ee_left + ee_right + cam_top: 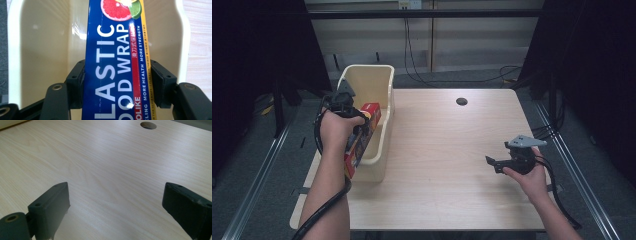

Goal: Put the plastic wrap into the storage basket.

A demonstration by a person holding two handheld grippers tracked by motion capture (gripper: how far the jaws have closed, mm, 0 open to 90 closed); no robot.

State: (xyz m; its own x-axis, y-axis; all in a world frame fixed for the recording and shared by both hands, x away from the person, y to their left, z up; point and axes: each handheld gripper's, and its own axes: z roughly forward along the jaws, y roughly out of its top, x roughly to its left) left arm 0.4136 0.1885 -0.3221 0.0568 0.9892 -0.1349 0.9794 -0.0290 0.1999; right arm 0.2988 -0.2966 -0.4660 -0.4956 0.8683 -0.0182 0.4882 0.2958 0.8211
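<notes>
My left gripper point(354, 120) is shut on a long blue and red plastic wrap box point(362, 142), held tilted over the cream plastic bin point(382, 80) at the table's left. In the left gripper view the box point(112, 75) runs up between both jaws, whose pads press its two sides, with the bin's inner wall point(42, 50) behind it. My right gripper point(493, 164) hovers low over the table's right part, open, with nothing between its jaws. The right gripper view looks past the right gripper point(116, 205) onto bare wood.
The light wooden table point(447, 165) has a round cable hole point(461, 101) point(148, 125) near its far edge. Cables hang behind the table. Dark curtains flank both sides. Metal floor rails run along the left and right.
</notes>
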